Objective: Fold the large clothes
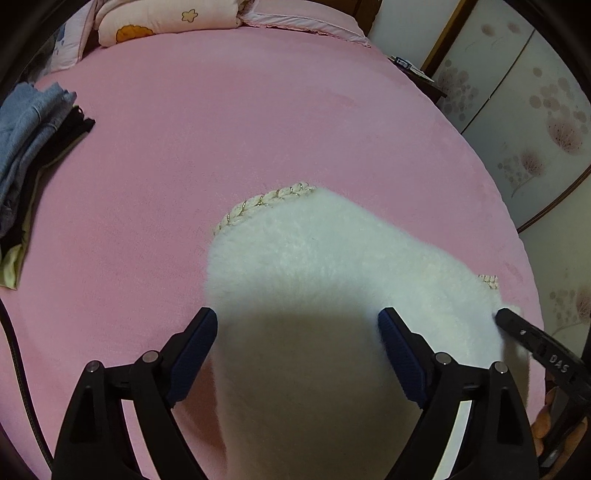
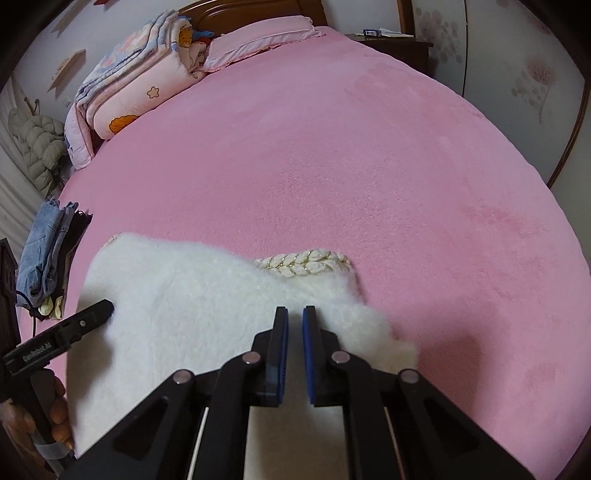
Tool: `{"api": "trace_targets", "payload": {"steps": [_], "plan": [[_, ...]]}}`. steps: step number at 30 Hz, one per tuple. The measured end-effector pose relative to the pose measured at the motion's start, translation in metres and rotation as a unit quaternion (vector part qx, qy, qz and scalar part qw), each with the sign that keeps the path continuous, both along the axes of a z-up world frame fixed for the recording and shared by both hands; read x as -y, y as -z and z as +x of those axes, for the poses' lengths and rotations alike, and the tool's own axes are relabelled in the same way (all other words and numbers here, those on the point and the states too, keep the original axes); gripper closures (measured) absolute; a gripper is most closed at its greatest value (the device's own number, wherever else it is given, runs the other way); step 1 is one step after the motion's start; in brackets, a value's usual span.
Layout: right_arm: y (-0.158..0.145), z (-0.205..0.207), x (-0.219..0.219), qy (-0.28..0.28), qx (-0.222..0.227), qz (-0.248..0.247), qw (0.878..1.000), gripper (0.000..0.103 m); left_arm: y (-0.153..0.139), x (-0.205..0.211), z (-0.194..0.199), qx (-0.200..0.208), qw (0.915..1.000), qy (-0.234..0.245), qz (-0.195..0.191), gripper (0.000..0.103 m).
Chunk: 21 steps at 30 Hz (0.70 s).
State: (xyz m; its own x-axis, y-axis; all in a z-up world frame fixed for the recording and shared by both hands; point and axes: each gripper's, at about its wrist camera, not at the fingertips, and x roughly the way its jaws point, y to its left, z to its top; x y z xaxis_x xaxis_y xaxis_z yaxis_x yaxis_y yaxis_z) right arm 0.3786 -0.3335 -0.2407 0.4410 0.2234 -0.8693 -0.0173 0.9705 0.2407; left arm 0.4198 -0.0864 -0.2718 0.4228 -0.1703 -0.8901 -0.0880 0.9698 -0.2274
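Tongs both tilt steeply down over the fluffy white garment (image 1: 317, 266) on the pink bed (image 1: 221, 129). Left tongs (image 1: 297, 321) gape wide astride the fabric; right tongs (image 2: 294, 314) are nearly closed, whether pinching it is unclear. Its braided trim (image 2: 306, 263) points away

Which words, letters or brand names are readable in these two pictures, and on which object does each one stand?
"DAS": white letters on the body of the right gripper, seen from the left wrist view.
White lettering on the body of the left gripper, right wrist view: too blurred to read surely.
Blue box on the nightstand: print too small to read.
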Motion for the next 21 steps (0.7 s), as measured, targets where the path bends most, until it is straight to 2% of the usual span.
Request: {"api": "trace_targets", "payload": {"steps": [6,9,11,13,15,21], "plan": [[-0.028,-0.023,0.007,0.007,-0.003,0.032,0.999,0.091,-0.037,0.012,-0.012,-0.003,0.9998,0.011,0.018,0.015],[-0.052,-0.04,0.012,0.009,0.007,0.037,0.999,0.079,-0.068,0.018,-0.024,0.008,0.9992,0.02,0.033,0.011],[-0.071,-0.054,0.014,0.008,0.019,0.041,0.999,0.073,-0.088,0.013,-0.04,0.016,0.9989,0.02,0.038,0.003],[-0.091,-0.07,0.016,0.008,0.03,0.043,0.999,0.062,-0.11,0.011,-0.059,0.026,0.9989,0.02,0.035,0.002],[-0.106,-0.086,0.015,0.004,0.039,0.039,0.998,0.057,-0.127,0.011,-0.074,0.028,0.9988,0.021,0.033,0.001],[-0.13,-0.131,0.014,-0.019,0.02,0.025,0.999,0.054,-0.159,-0.001,-0.132,0.031,0.9992,0.02,0.018,0.001]]}}
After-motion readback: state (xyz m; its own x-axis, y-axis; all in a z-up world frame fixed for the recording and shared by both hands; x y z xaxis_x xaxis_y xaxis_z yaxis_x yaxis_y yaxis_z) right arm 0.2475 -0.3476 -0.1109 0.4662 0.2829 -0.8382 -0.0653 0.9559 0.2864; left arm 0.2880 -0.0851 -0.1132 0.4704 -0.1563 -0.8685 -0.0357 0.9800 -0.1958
